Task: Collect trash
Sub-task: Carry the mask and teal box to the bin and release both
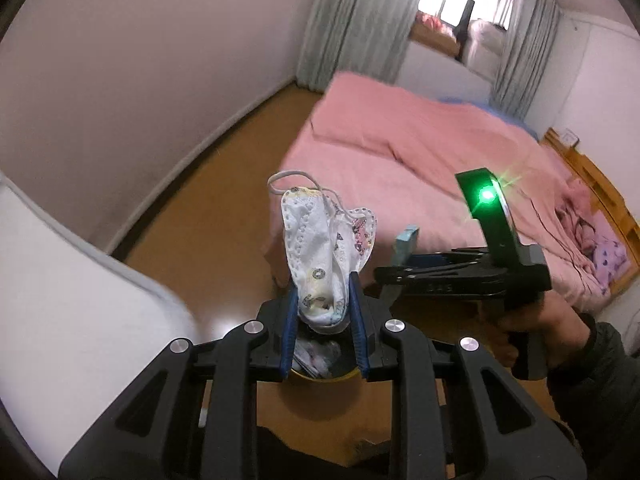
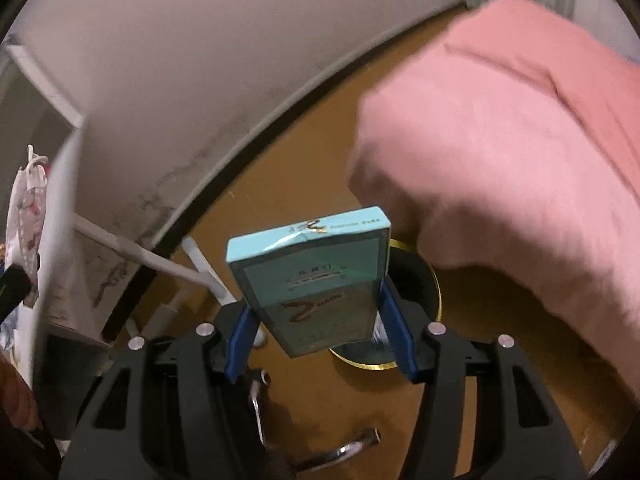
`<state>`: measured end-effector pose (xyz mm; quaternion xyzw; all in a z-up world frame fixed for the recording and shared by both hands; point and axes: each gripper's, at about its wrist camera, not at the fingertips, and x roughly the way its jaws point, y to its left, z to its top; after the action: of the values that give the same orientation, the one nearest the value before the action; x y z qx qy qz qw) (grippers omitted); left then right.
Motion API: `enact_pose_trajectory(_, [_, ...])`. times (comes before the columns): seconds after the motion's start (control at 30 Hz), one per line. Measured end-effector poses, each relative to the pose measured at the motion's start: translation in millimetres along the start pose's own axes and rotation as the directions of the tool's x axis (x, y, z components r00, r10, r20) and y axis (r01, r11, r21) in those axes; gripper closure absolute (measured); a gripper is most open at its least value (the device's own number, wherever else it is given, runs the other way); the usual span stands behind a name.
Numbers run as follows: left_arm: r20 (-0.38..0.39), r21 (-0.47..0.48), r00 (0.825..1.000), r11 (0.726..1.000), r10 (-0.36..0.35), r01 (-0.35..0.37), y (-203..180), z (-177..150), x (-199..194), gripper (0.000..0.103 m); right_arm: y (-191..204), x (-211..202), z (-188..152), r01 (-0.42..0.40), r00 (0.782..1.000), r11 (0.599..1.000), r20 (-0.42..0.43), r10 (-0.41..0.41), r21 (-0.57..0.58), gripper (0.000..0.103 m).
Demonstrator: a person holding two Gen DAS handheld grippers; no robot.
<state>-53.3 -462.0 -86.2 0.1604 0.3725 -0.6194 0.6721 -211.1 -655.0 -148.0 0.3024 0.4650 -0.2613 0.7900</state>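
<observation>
My left gripper point(image 1: 323, 304) is shut on a crumpled white face mask point(image 1: 320, 248) with cartoon prints and a loose ear loop. It holds the mask above a black trash bin with a gold rim point(image 1: 320, 376) that has paper inside. My right gripper point(image 2: 316, 308) is shut on a teal cigarette box point(image 2: 316, 280), held above and to the left of the same bin point(image 2: 424, 288). The right gripper also shows in the left wrist view point(image 1: 400, 264), to the right of the mask, with the box point(image 1: 406, 242) in it. The mask shows at the right wrist view's left edge point(image 2: 24, 200).
A bed with a pink cover point(image 1: 420, 160) fills the right side; its corner point(image 2: 500, 160) hangs close to the bin. A wooden floor point(image 1: 224, 208) runs along the white wall. A white board point(image 1: 60, 300) stands at the left. White bars point(image 2: 160, 264) and metal parts lie near the wall.
</observation>
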Motion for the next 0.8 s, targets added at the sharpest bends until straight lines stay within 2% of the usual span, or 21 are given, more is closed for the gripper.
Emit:
enact_pose_trajectory(0.2, [-0.116,-0.013,0.993,1.000,-0.001,-0.001,3,-15,74,0.080,-42,57,-16,0.011,0.994,0.999,-0.108,-0.006,0.050,0.047])
enact_pose_trajectory(0.4, [-0.189,-0.029,0.982,0.999,0.014,-0.020,1,-28,117,0.080,-50,93,-18,0.006,0.987,0.999,-0.163,0.002,0.052,0.046])
enact_pose_trajectory(0.43, [-0.200,-0.029,0.980,0.999,0.015,-0.022,2,-27,120,0.080,-52,98,-16,0.005,0.986,0.998,-0.166,0.005,0.055,0.042])
enact_pose_trajectory(0.5, [-0.221,-0.038,0.975,0.999,0.010,-0.019,4,-29,131,0.080,-55,101,-14,0.005,0.986,0.998,-0.165,0.005,0.061,0.031])
enact_pose_trajectory(0.53, [-0.225,-0.040,0.974,0.999,0.011,-0.020,7,-31,128,0.080,-56,100,-13,0.002,0.987,0.998,-0.158,0.008,0.064,0.029])
enact_pose_trajectory(0.8, [-0.283,-0.027,0.959,1.000,0.004,-0.012,-3,-30,156,0.080,-77,78,-6,-0.004,0.995,0.992,-0.103,0.017,0.125,0.025])
